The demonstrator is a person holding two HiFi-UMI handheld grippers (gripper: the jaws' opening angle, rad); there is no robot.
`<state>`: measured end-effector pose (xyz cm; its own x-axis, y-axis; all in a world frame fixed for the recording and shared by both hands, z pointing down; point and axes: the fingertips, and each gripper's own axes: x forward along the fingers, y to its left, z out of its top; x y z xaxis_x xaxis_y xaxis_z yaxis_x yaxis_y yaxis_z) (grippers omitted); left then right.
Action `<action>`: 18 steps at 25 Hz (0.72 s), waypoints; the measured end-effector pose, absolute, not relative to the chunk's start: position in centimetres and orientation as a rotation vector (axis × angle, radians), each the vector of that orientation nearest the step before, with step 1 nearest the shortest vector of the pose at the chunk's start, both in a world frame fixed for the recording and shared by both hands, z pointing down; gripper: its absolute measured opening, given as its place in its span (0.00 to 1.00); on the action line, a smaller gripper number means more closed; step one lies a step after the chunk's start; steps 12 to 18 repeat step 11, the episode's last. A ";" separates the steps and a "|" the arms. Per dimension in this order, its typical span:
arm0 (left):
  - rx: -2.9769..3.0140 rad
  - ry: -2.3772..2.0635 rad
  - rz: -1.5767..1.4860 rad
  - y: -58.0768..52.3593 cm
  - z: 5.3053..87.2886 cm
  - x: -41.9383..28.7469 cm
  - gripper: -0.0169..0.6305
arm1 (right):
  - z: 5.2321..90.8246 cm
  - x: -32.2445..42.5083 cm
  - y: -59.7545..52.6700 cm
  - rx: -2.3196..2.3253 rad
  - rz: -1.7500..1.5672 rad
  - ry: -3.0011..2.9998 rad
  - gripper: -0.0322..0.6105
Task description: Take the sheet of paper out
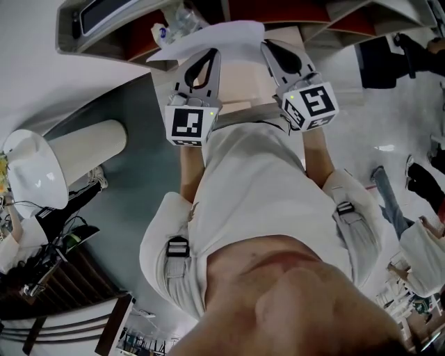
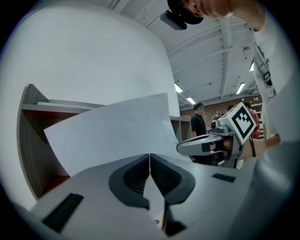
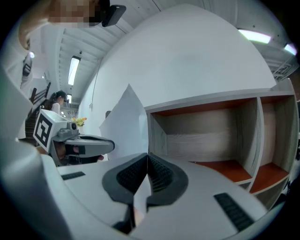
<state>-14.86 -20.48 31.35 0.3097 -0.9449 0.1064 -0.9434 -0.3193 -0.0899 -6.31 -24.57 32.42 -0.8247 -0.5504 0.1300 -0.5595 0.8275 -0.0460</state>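
A white sheet of paper (image 1: 208, 38) hangs in the air in front of a wooden shelf unit (image 1: 139, 31), held at its near edge by both grippers. My left gripper (image 1: 207, 54) is shut on the sheet's left part, and my right gripper (image 1: 272, 47) is shut on its right part. In the left gripper view the sheet (image 2: 112, 131) rises from the closed left gripper (image 2: 149, 157), with the right gripper (image 2: 206, 144) beside it. The right gripper view shows the sheet (image 3: 125, 124) edge-on, pinched in the right gripper (image 3: 148, 157), and the left gripper (image 3: 89, 145) off to the left.
The shelf unit's open compartments (image 3: 211, 136) with red-brown floors stand just ahead on the right. A white cylinder (image 1: 83, 149) and a white rounded object (image 1: 31, 170) lie at the left. A crumpled plastic item (image 1: 177, 21) sits on the shelf. Other people (image 1: 417, 62) stand at the right.
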 end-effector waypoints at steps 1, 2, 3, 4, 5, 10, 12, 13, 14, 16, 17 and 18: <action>-2.537 1.822 -0.216 -20.5 31.3 -14.9 0.06 | 32.4 -6.4 -24.5 0.887 0.122 -2.895 0.08; -2.539 1.818 -0.214 -20.5 31.3 -14.9 0.06 | 32.3 -6.4 -24.4 0.889 0.119 -2.893 0.08; -2.540 1.815 -0.213 -20.4 31.2 -14.9 0.06 | 32.2 -6.4 -24.3 0.892 0.117 -2.893 0.08; -2.541 1.812 -0.211 -20.4 31.1 -14.9 0.06 | 32.1 -6.4 -24.2 0.893 0.114 -2.892 0.08; -2.542 1.810 -0.210 -20.3 31.1 -15.0 0.06 | 32.0 -6.4 -24.1 0.895 0.113 -2.891 0.08; -2.554 1.805 -0.204 -20.3 31.2 -15.3 0.06 | 32.2 -6.7 -24.0 0.903 0.114 -2.883 0.08; -2.557 1.804 -0.202 -20.4 31.3 -15.4 0.06 | 32.2 -6.8 -24.0 0.904 0.115 -2.882 0.08; -2.557 1.804 -0.202 -20.4 31.3 -15.4 0.06 | 32.2 -6.8 -24.0 0.904 0.115 -2.882 0.08; -2.557 1.804 -0.202 -20.4 31.3 -15.4 0.06 | 32.2 -6.8 -24.0 0.904 0.115 -2.882 0.08; -2.557 1.804 -0.202 -20.4 31.3 -15.4 0.06 | 32.2 -6.8 -24.0 0.904 0.115 -2.882 0.08; -2.557 1.804 -0.202 -20.4 31.3 -15.4 0.06 | 32.2 -6.8 -24.0 0.904 0.115 -2.882 0.08; -2.557 1.804 -0.202 -20.4 31.3 -15.4 0.06 | 32.2 -6.8 -24.0 0.904 0.115 -2.882 0.08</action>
